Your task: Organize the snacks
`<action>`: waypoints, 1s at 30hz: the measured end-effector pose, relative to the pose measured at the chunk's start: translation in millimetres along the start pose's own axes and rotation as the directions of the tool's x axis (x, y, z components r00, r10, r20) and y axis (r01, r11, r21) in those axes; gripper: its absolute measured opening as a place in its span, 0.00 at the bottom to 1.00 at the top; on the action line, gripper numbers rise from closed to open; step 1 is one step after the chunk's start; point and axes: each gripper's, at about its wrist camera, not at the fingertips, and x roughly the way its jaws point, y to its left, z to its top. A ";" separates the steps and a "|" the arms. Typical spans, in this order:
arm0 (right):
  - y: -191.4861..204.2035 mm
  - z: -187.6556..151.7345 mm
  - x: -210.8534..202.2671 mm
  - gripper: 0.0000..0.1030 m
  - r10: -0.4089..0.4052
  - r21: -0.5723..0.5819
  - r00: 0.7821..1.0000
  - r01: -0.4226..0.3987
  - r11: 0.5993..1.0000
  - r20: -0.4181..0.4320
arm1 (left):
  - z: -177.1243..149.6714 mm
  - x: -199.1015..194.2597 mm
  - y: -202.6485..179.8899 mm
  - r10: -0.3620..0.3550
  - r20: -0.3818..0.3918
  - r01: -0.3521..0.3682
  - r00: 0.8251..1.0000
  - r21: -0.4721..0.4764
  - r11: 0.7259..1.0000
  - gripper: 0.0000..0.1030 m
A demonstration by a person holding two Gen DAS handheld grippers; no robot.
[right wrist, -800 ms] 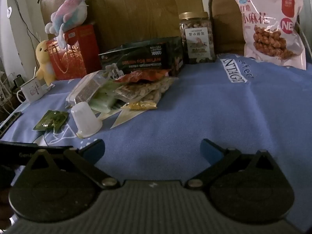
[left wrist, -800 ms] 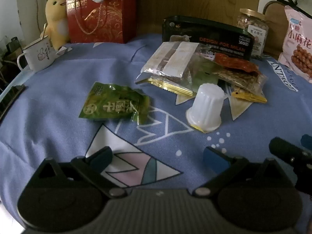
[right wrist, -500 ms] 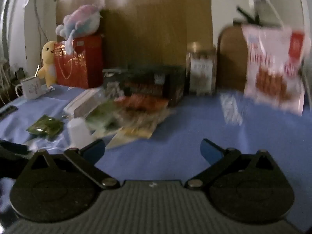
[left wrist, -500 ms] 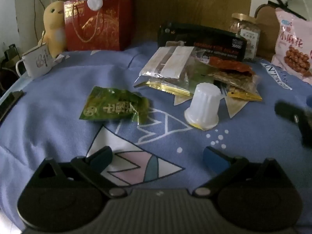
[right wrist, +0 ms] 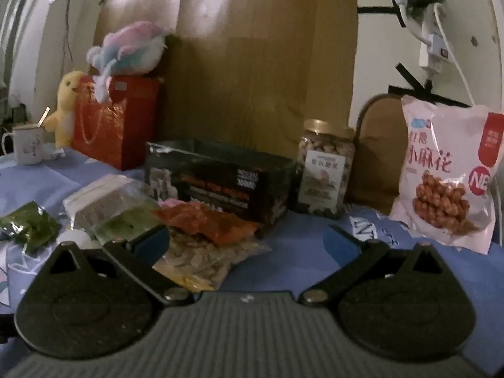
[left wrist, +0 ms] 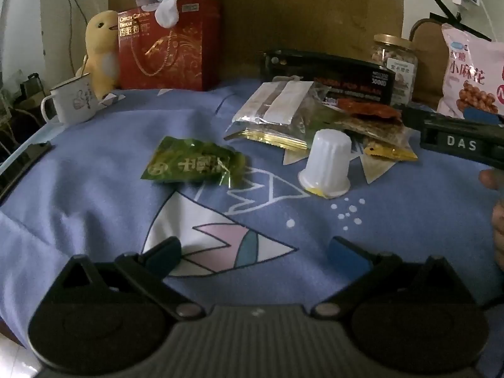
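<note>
Left hand-held gripper point(left wrist: 253, 252) spread wide, gripping nothing, above the blue patterned cloth point(left wrist: 94, 214). Right hand-held gripper point(right wrist: 247, 241) equally wide and empty, just over the snack pile point(right wrist: 201, 236). Green packet point(left wrist: 193, 163) flat on the cloth, apart from the upturned white jelly cup point(left wrist: 327, 163). Pile just behind the cup, before the black box point(left wrist: 330, 74).

Sachet point(left wrist: 193, 163) left of cup point(left wrist: 326, 165); packet pile point(left wrist: 315, 119) behind cup; box point(left wrist: 330, 74) behind pile.
</note>
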 end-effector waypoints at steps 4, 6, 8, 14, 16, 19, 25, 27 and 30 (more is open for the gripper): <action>1.8 0.7 2.2 1.00 0.013 0.000 1.000 -0.013 1.000 -0.014 | -0.9 0.1 1.2 0.002 0.000 -0.002 1.000 -0.002 1.000 1.00; 3.0 0.5 4.2 1.00 0.023 0.000 0.999 -0.023 1.000 -0.024 | -0.4 0.2 1.4 0.002 -0.004 -0.002 1.000 -0.003 1.000 1.00; 3.9 -1.2 4.7 1.00 0.035 0.003 0.999 -0.035 0.999 -0.025 | 0.3 0.4 1.1 0.006 -0.008 -0.006 1.000 -0.004 1.000 1.00; 0.7 -1.8 6.7 1.00 0.054 0.029 0.998 -0.053 0.998 -0.034 | 0.8 2.4 -0.4 0.017 -0.014 -0.017 1.000 -0.010 1.000 1.00; -2.1 -2.1 7.1 1.00 0.062 0.046 0.997 -0.060 0.997 -0.036 | 1.0 3.0 -1.2 0.021 -0.018 -0.022 1.000 -0.013 1.000 1.00; -5.2 -2.4 8.3 1.00 0.074 0.066 0.996 -0.071 0.995 -0.040 | 2.1 4.0 -1.7 0.024 -0.026 -0.025 0.999 -0.015 1.000 1.00; -11.4 -3.8 8.9 1.00 0.092 0.106 0.995 -0.087 0.991 -0.043 | 2.1 5.9 -5.6 0.035 -0.018 -0.035 0.999 -0.016 0.999 1.00; -13.8 -4.1 9.7 1.00 0.097 0.122 0.994 -0.091 0.988 -0.048 | 0.9 5.9 -6.0 0.034 -0.009 -0.035 0.999 -0.016 0.999 1.00; -16.7 -4.2 10.6 1.00 0.099 0.144 0.994 -0.091 0.985 -0.054 | -0.1 5.5 -5.6 0.033 -0.003 -0.033 0.999 -0.014 0.999 1.00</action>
